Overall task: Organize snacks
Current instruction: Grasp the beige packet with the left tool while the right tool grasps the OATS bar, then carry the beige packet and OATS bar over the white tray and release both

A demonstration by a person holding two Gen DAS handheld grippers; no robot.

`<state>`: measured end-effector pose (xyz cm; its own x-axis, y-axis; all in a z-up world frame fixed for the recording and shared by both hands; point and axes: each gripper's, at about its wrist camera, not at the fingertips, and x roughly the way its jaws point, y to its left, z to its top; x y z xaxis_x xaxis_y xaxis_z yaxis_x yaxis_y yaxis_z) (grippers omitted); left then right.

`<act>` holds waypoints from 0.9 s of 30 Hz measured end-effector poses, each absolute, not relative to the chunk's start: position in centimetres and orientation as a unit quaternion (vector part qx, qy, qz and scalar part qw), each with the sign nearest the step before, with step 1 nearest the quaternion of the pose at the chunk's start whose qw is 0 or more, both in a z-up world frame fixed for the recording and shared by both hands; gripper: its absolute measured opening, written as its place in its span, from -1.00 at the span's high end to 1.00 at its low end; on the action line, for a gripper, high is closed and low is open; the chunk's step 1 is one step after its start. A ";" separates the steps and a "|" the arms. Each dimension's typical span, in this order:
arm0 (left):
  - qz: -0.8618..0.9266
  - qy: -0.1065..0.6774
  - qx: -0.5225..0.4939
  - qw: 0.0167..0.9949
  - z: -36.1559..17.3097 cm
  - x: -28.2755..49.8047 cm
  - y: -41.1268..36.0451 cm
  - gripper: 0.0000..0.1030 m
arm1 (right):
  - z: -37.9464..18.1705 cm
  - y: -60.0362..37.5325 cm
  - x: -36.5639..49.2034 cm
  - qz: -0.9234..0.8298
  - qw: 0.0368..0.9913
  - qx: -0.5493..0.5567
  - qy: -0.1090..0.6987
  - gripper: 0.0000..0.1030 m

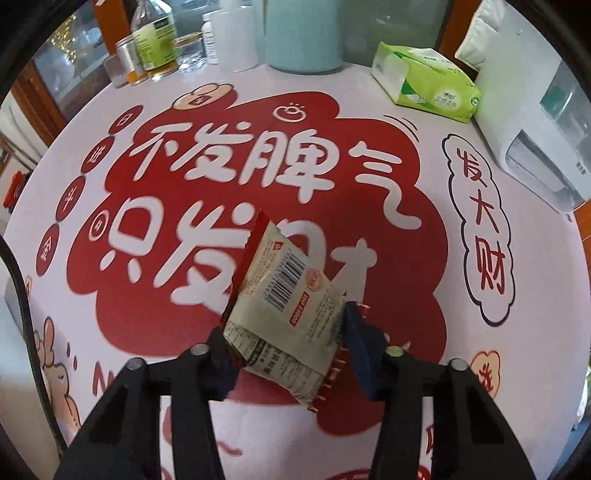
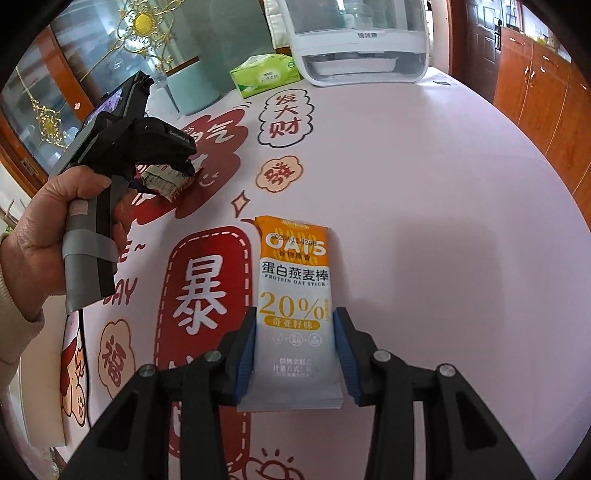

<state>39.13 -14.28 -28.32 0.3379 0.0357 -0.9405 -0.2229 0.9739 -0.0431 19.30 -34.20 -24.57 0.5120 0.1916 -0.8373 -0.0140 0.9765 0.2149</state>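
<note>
Two snack packs in all: one beige packet with a barcode (image 1: 284,295) between the left gripper's (image 1: 288,350) fingers, one orange-and-white oat stick (image 2: 295,295) between the right gripper's (image 2: 295,363) fingers; two grippers, each with two fingers; one hand (image 2: 48,229) in view, around the left gripper's handle; well beyond the fingertips, one green tissue pack (image 1: 424,81); one white appliance (image 2: 358,40); one pale blue-green cylinder (image 1: 303,33); one green-labelled bottle (image 1: 153,37); two white bottles (image 1: 236,37); the small glass jars beside them are too blurred to count.
</note>
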 end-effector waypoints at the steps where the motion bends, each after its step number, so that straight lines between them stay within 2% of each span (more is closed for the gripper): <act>1: 0.070 0.571 -0.089 0.813 -28.0 38.7 -14.0 0.31 | -24.4 -34.0 19.2 0.062 0.865 0.089 0.489 0.22; 2: 0.057 0.568 -0.094 0.816 -27.5 38.2 -13.8 0.73 | -24.1 -33.7 19.1 0.066 0.866 0.086 0.488 0.22; 14: -0.027 0.583 -0.020 0.812 -21.4 28.0 -9.5 0.76 | -19.7 -28.4 16.8 0.114 0.882 0.070 0.452 0.22; 20: -0.062 0.593 -0.034 0.802 -17.3 20.5 -3.7 0.75 | -16.9 -23.6 14.8 0.159 0.885 0.058 0.433 0.22; 27: -0.052 0.566 -0.031 0.822 -12.0 13.6 3.9 0.75 | -13.2 -15.7 12.6 0.238 0.879 0.043 0.412 0.22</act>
<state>13.56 3.94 -12.00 0.3545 -0.1194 -0.9274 0.0503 0.9928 -0.1086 12.64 -15.72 -13.21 0.5479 0.4537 -0.7028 -0.3823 0.8831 0.2721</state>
